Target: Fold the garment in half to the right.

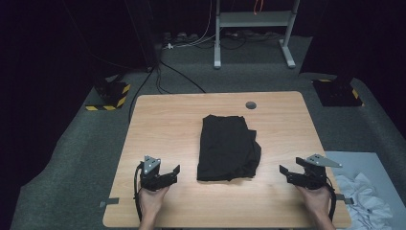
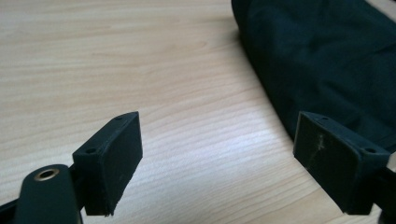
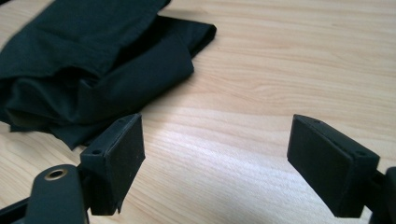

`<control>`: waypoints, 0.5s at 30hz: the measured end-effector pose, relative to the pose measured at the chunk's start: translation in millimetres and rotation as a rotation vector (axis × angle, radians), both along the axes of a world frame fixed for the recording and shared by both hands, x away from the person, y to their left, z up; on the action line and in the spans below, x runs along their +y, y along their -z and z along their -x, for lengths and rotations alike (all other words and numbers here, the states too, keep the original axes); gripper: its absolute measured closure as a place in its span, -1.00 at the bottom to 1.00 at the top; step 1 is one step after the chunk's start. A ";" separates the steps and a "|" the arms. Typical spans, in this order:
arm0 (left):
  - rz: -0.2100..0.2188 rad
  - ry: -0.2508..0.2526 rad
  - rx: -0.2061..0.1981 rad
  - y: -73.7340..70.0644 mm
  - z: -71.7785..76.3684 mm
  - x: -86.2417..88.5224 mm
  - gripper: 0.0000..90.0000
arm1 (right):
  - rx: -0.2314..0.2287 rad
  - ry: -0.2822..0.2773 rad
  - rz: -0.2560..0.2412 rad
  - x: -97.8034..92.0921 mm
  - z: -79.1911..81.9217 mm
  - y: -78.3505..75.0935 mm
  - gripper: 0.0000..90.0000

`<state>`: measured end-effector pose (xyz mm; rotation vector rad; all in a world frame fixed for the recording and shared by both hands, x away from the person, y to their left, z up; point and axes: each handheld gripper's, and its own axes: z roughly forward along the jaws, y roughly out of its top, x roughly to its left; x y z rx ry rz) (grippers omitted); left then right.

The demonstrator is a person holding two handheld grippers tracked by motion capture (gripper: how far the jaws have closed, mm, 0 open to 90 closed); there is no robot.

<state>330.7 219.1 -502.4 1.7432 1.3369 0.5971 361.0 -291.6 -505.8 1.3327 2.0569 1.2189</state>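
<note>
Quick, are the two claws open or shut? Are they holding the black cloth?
Left claw: open, holding nothing, beside the black cloth.
Right claw: open, holding nothing, also apart from the cloth.

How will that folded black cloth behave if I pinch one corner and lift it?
The black cloth looks soft and creased, so it will probably droop and unfold. Its loose layers at the right edge may slide apart. It lies flat on the table, so it shouldn't roll.

black garment (image 1: pixel 227 147), light wood-grain table (image 1: pixel 163 124)
</note>
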 end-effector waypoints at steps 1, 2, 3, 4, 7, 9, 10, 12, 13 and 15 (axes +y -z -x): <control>-0.003 -0.002 0.006 1.9 -0.5 0.2 -0.65 | 0.003 0.002 0.007 -0.6 -0.2 1.5 -0.59; -0.004 -0.005 0.013 3.9 -1.2 0.2 -0.65 | 0.005 0.004 0.012 -1.0 -0.6 3.2 -0.59; -0.010 -0.006 0.019 5.8 -2.0 0.1 -0.65 | 0.011 0.008 0.016 -1.3 -1.0 5.0 -0.59; -0.014 -0.008 0.024 7.8 -2.7 -0.2 -0.65 | 0.016 0.011 0.019 -1.6 -1.5 6.9 -0.59; -0.026 -0.010 0.038 12.7 -4.5 -1.8 -0.65 | 0.028 0.017 0.040 -2.1 -2.8 12.4 -0.59; -0.037 -0.011 0.046 15.7 -5.4 -3.1 -0.65 | 0.036 0.019 0.047 -2.4 -3.6 15.9 -0.59; -0.041 -0.012 0.050 17.3 -6.1 -3.6 -0.65 | 0.042 0.021 0.050 -2.1 -3.9 17.5 -0.59; -0.044 -0.015 0.060 20.9 -7.7 -4.6 -0.65 | 0.050 0.021 0.058 -1.6 -4.8 20.6 -0.59; -0.047 -0.015 0.065 22.6 -8.4 -5.0 -0.65 | 0.055 0.023 0.064 -1.1 -5.3 22.0 -0.59; -0.050 -0.019 0.073 26.0 -10.1 -6.1 -0.65 | 0.063 0.025 0.079 0.0 -6.4 24.7 -0.59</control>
